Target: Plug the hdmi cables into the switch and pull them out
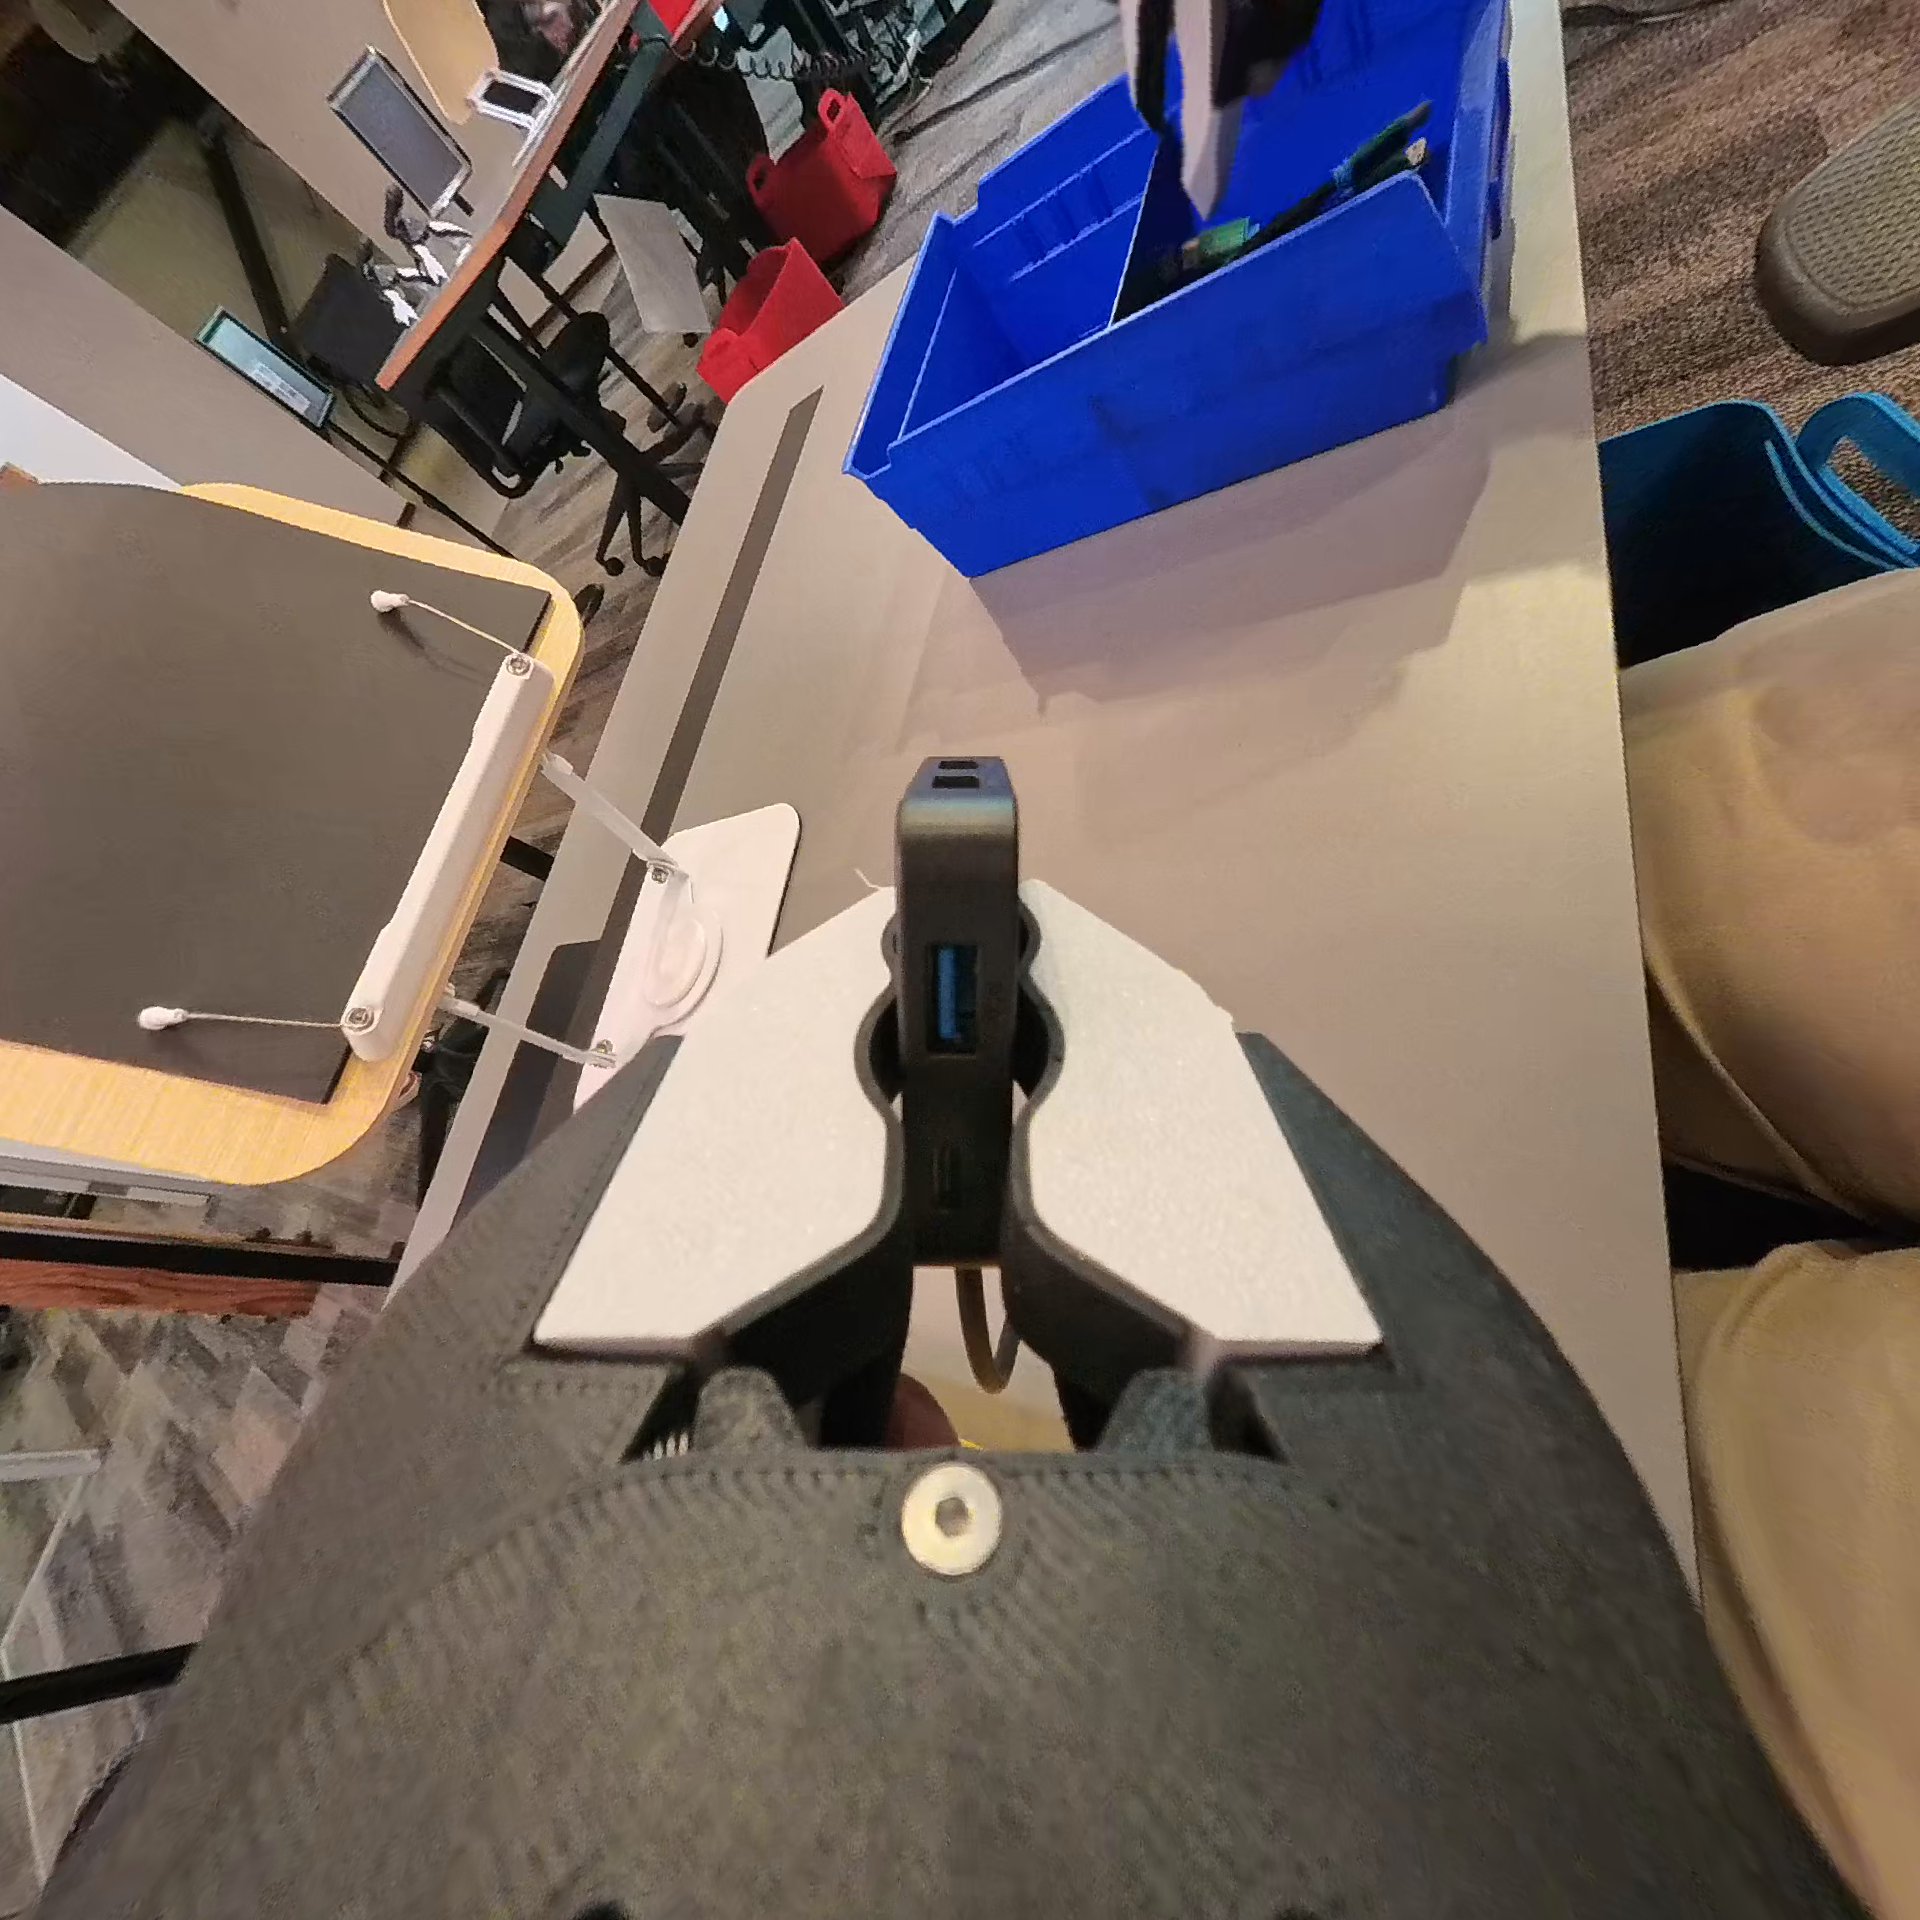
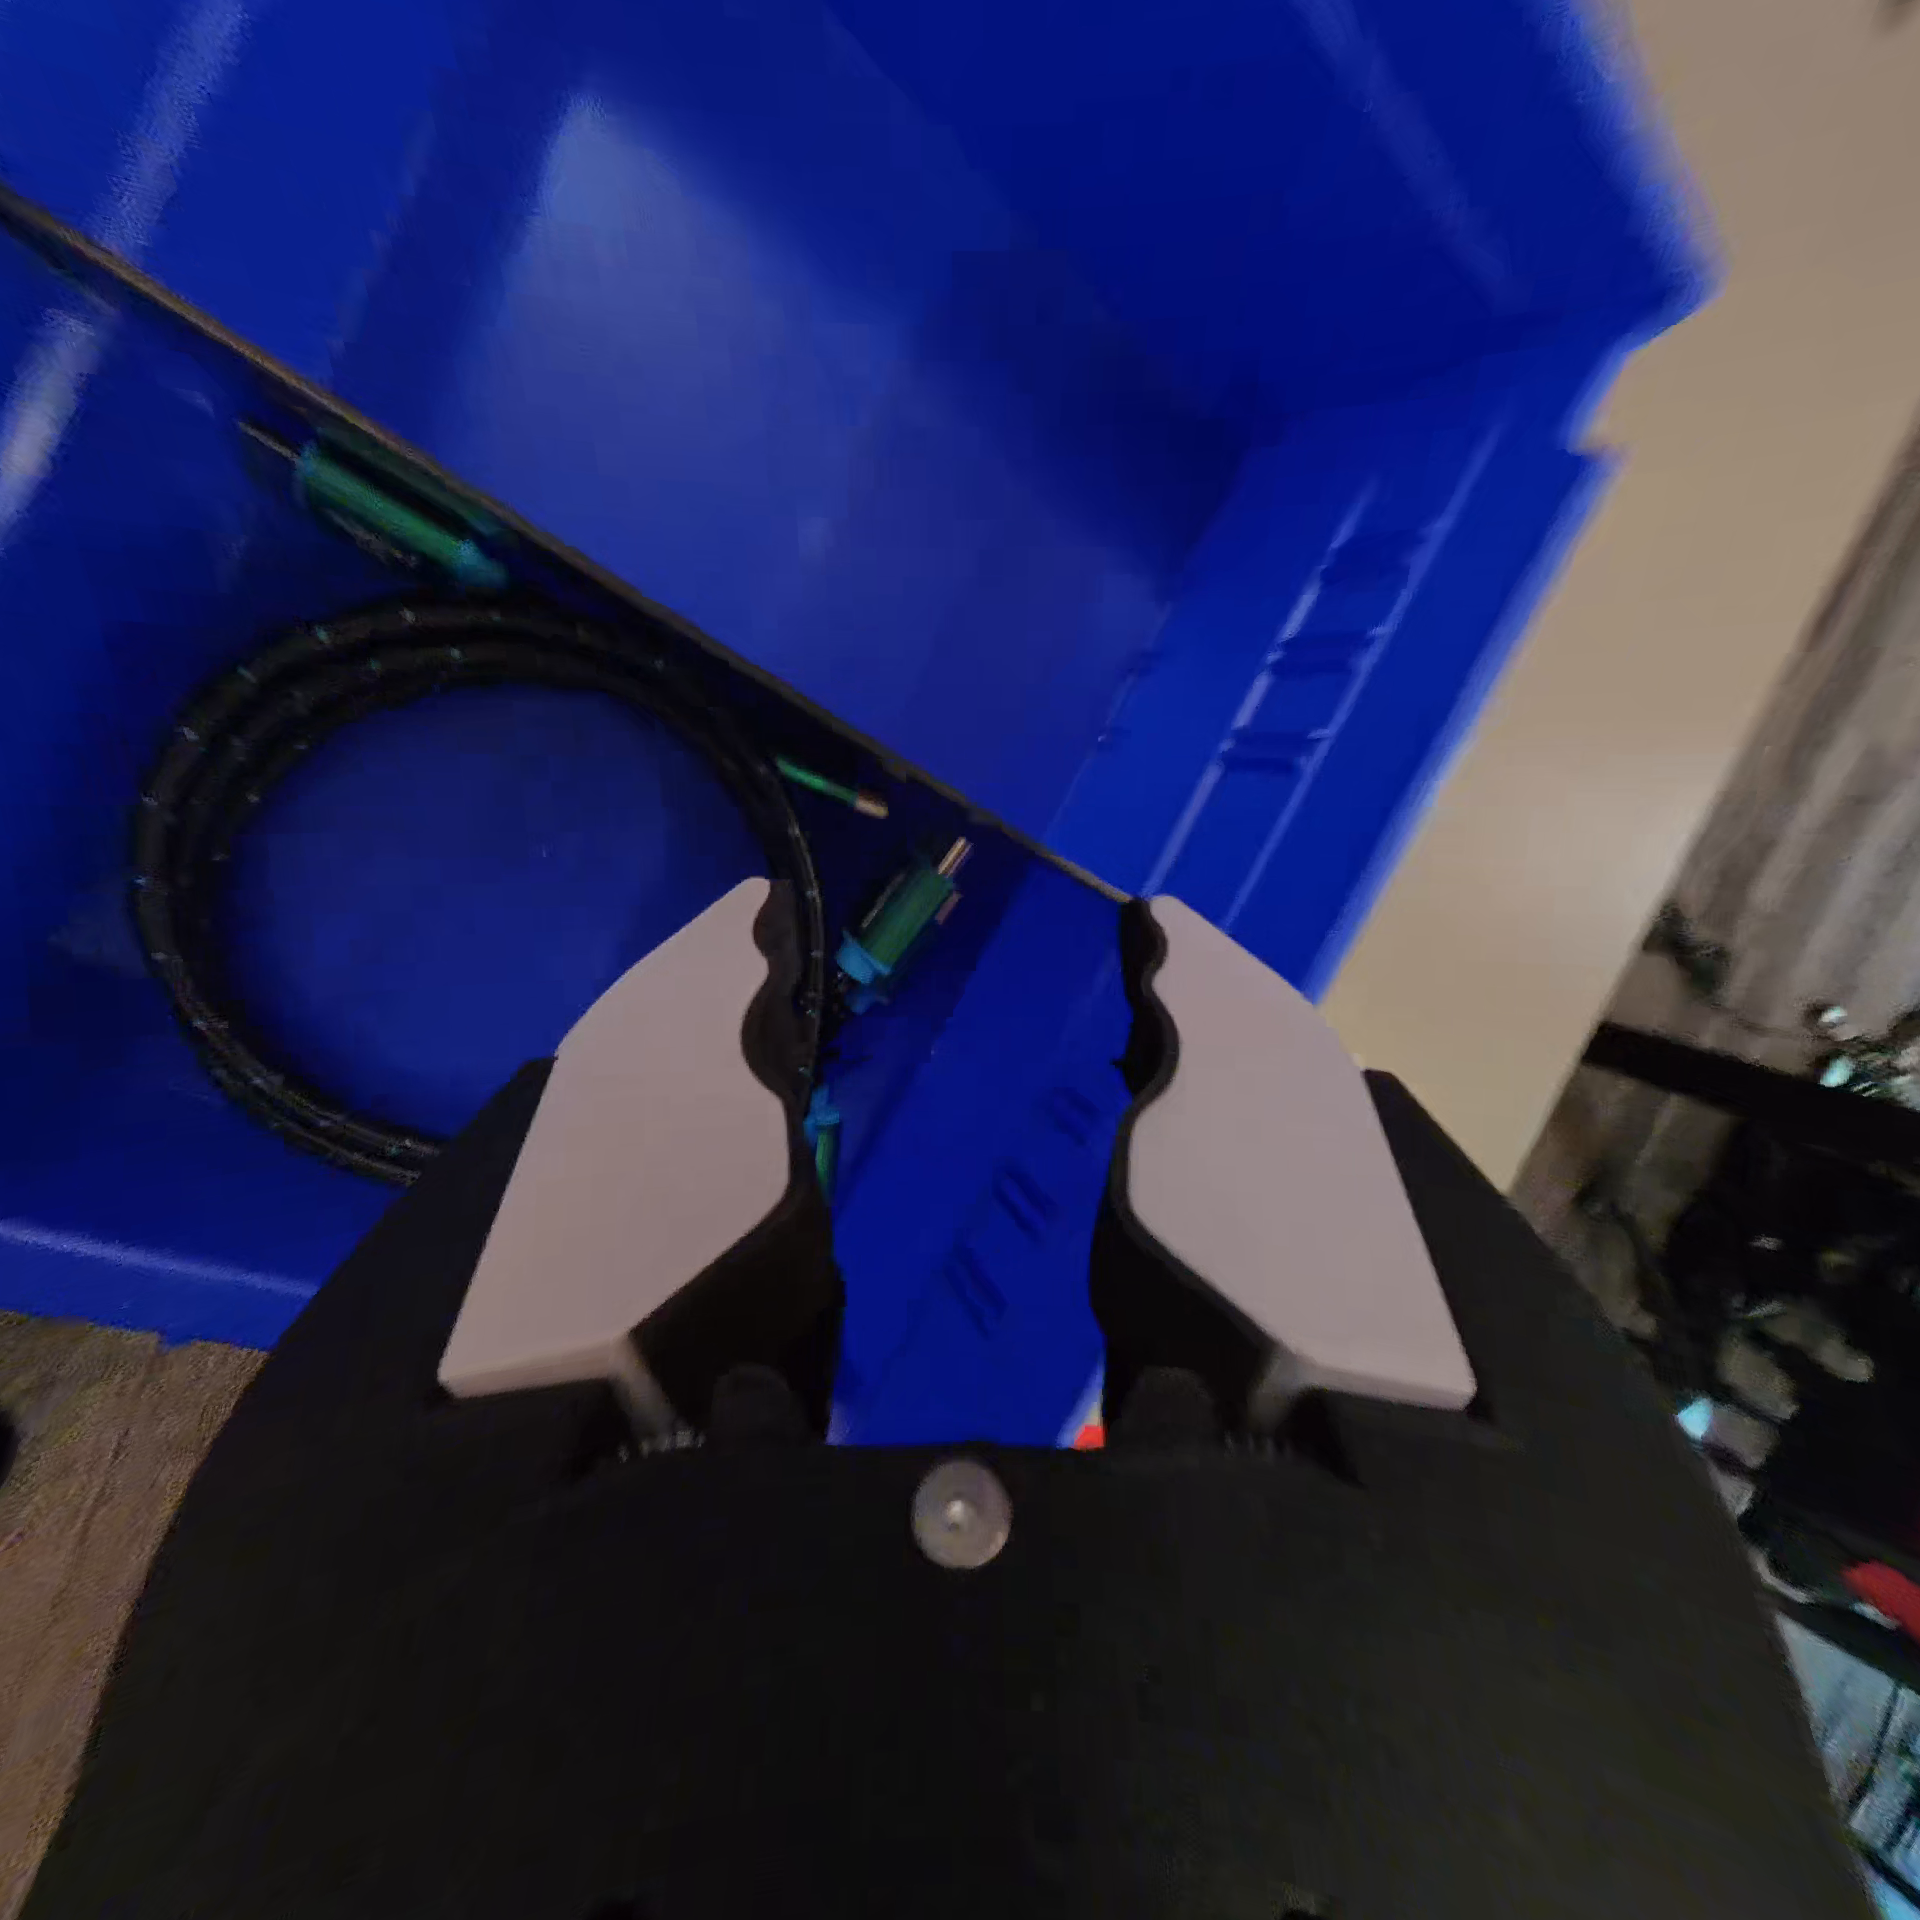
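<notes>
My left gripper point(image 1: 956, 904) is shut on the black switch point(image 1: 956, 883), a slim box held on edge above the grey table, with a blue port on its upper side and two small ports at its far end. A thin cable hangs from its near end. My right gripper point(image 2: 951, 909) is open and empty over the blue bin point(image 2: 935, 364). A coiled black braided HDMI cable point(image 2: 260, 727) with green plugs point(image 2: 904, 925) lies in the bin's left compartment, just left of my fingers. The right gripper also shows far off over the bin in the left wrist view point(image 1: 1205, 104).
The blue bin point(image 1: 1174, 416) stands at the table's point(image 1: 1299, 779) far end, with a divider point(image 2: 727, 665) inside. A wooden-edged board with white brackets point(image 1: 260, 810) sits left of the table. A person's tan trouser legs point(image 1: 1787, 935) are at the right edge. Red containers point(image 1: 821, 177) stand on the floor beyond. Spacing between my two grippers at the tips: around 45 centimetres.
</notes>
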The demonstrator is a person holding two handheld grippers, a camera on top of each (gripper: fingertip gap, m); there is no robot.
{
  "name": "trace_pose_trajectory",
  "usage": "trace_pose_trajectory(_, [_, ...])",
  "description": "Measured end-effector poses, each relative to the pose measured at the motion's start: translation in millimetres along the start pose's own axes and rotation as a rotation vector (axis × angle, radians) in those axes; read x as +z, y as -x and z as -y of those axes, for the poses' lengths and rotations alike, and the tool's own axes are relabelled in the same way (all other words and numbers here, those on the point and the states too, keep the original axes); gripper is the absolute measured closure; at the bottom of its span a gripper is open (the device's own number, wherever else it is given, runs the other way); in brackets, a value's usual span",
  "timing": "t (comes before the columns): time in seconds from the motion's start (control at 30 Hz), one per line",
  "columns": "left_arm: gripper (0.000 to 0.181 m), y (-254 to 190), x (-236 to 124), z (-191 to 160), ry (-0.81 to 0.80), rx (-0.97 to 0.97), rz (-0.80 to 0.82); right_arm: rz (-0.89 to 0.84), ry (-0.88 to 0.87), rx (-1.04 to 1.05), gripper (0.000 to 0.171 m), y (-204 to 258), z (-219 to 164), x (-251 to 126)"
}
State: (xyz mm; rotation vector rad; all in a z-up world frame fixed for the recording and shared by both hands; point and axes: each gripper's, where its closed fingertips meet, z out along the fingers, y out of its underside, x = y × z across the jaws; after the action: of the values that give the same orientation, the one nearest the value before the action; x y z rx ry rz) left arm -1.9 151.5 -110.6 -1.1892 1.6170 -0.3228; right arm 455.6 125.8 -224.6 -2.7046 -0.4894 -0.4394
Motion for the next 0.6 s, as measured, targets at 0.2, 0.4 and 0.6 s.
trace_pose_trajectory(0.2, [0.167, -4.8, 7.0, 6.5, -0.009, 0.01, -0.004, 0.064, -0.534, -0.328, 0.122, 80.7, 102.3, -115.1])
trace_pose_trajectory(0.4, [0.167, -18.2, 15.4, 10.7, -0.003, 0.026, -0.03, 0.232, -0.965, -0.806, 0.134, 252.0, 168.7, -205.3])
trace_pose_trajectory(0.6, [0.167, -29.2, 19.0, 20.3, -0.02, 0.039, -0.059, 0.311, -1.106, -0.976, 0.142, 341.3, 189.2, -218.0])
